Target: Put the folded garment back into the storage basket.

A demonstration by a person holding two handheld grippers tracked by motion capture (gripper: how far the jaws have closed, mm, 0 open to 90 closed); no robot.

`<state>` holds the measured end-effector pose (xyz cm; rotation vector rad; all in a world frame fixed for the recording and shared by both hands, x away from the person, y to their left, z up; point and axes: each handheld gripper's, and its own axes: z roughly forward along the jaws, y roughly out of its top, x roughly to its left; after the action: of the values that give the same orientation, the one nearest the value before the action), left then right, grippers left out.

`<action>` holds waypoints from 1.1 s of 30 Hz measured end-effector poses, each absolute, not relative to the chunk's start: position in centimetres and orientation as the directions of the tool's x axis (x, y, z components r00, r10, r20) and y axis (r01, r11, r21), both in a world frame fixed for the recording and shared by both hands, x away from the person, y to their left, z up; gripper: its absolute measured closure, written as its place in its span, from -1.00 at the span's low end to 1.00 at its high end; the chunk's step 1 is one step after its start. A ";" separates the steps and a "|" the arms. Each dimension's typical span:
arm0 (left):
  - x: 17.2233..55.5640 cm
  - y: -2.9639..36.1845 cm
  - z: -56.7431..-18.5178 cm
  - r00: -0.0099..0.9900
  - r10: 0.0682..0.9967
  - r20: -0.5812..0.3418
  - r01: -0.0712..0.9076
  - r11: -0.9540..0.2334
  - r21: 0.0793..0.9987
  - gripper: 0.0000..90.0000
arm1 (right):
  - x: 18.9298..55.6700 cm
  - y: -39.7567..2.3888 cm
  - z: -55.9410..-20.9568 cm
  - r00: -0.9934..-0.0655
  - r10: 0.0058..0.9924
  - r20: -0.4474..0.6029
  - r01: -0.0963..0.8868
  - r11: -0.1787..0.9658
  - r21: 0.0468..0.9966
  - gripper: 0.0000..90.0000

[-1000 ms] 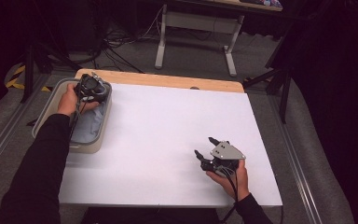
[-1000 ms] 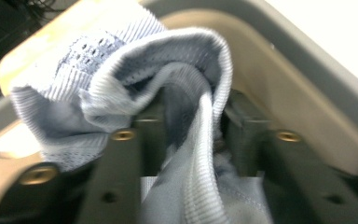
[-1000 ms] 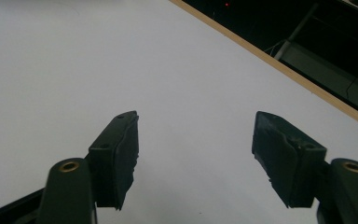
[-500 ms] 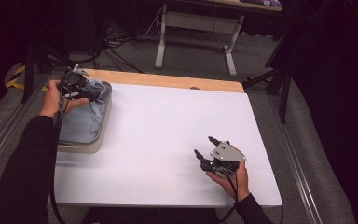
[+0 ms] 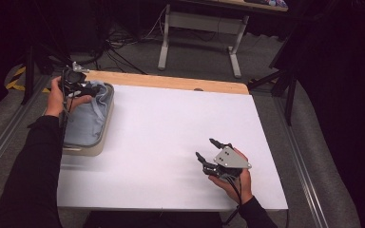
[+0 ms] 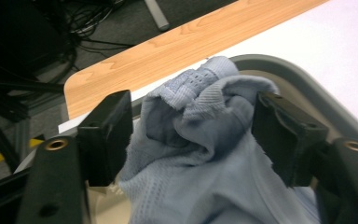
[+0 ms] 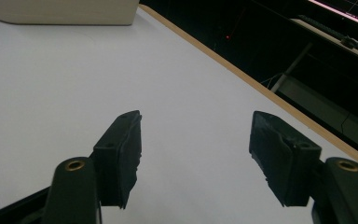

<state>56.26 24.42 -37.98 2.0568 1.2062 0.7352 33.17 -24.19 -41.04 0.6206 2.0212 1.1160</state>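
A light blue cloth (image 5: 88, 121) lies bunched in a beige tray (image 5: 105, 128) at the table's far left. My left gripper (image 5: 92, 89) hovers over the tray's far corner. In the left gripper view a puffed fold of the cloth (image 6: 200, 163) sits between the wide-set jaws of the left gripper (image 6: 191, 135), above the tray rim (image 6: 307, 84). Those jaws have just been opening, then closing a little, and the pads do not squeeze the fold. My right gripper (image 5: 205, 148) rests open near the table's front right with nothing between the jaws of the right gripper (image 7: 196, 140).
The white tabletop (image 5: 171, 133) has a wooden strip (image 5: 171, 81) along its far edge. A desk frame (image 5: 199, 38) and cables stand on the floor beyond. In the right gripper view the tray's side (image 7: 65, 11) is far off at the top left.
The left hand has moved from over the tray's middle to its far left corner and risen slightly, with the jaws opening. The right hand has kept still.
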 end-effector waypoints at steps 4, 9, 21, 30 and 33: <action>57.0 24.2 -38.5 0.415 0.899 0.142 0.558 -0.374 0.741 -0.34 | 33.2 -24.3 -41.1 -0.615 0.700 -0.364 0.064 0.504 0.861 -0.24; 57.7 24.3 -38.6 0.411 0.901 0.141 0.575 -0.376 0.727 -0.28 | 33.1 -24.6 -41.2 -0.607 0.708 -0.361 0.076 0.504 0.860 -0.24; 58.2 24.2 -39.1 0.448 0.881 0.154 0.583 -0.419 0.696 0.60 | 32.7 -25.1 -41.2 -0.596 0.720 -0.355 0.085 0.496 0.864 -0.24; 57.9 24.3 -39.7 0.495 0.853 0.163 0.608 -0.474 0.636 0.80 | 32.6 -25.1 -41.2 -0.599 0.717 -0.357 0.086 0.500 0.862 -0.24; 57.8 24.0 -40.3 0.511 0.845 0.159 0.620 -0.490 0.613 0.81 | 32.6 -25.0 -41.3 -0.606 0.714 -0.351 0.093 0.501 0.860 -0.24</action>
<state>57.80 24.04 -40.34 2.2697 1.1973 0.6169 32.61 -25.02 -41.30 0.6598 2.0265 1.1036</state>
